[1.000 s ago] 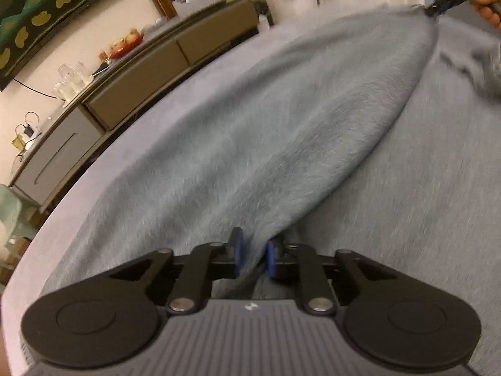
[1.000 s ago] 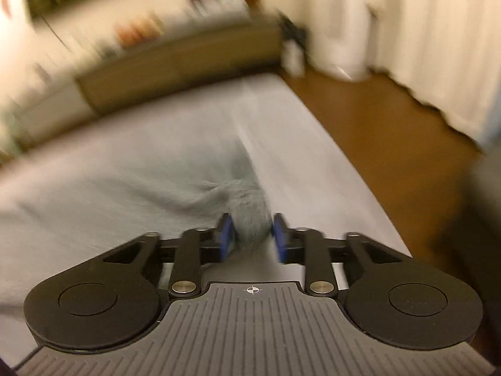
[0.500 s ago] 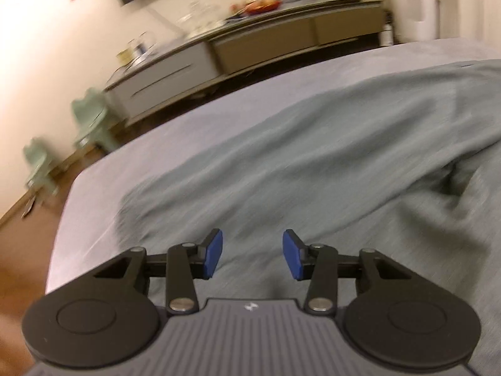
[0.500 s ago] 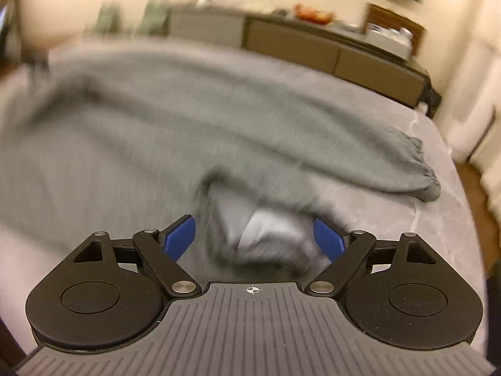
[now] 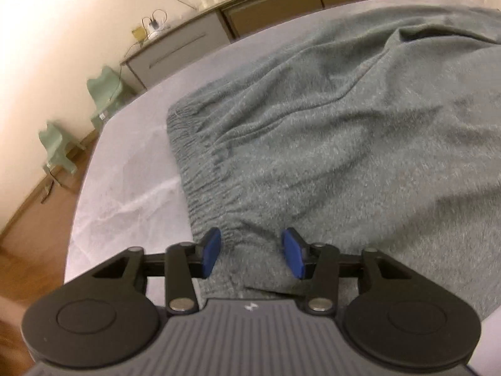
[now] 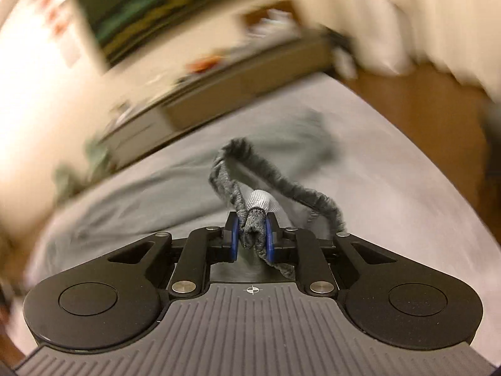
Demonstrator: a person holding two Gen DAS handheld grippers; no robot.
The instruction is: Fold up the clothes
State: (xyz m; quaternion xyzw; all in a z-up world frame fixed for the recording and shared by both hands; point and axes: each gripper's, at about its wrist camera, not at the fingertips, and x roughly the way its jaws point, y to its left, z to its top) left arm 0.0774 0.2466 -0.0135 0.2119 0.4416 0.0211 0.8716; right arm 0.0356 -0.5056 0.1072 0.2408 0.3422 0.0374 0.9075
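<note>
Grey fleecy trousers [image 5: 344,131] lie spread over the bed, their gathered elastic waistband [image 5: 200,169] towards the left edge. My left gripper [image 5: 252,252] is open, its blue pads on either side of the waistband's near end, low over the cloth. In the blurred right wrist view my right gripper [image 6: 253,235] is shut on a bunched piece of the grey garment [image 6: 250,228], lifted off the bed. A white inner lining [image 6: 261,200] and a dark hem loop [image 6: 291,188] rise from it.
The bed [image 5: 125,188] has a pale grey sheet, with its left edge close to wooden floor [image 5: 34,213]. Two green stools [image 5: 59,147] stand by the wall. A long sideboard [image 5: 219,28] with jars and clutter runs along the far wall. Curtains [image 6: 422,6] hang at the right.
My left gripper has moved to the trousers' waistband and stays open. My right gripper, open half a second ago, has shut on the garment and lifted it; that view swings fast.
</note>
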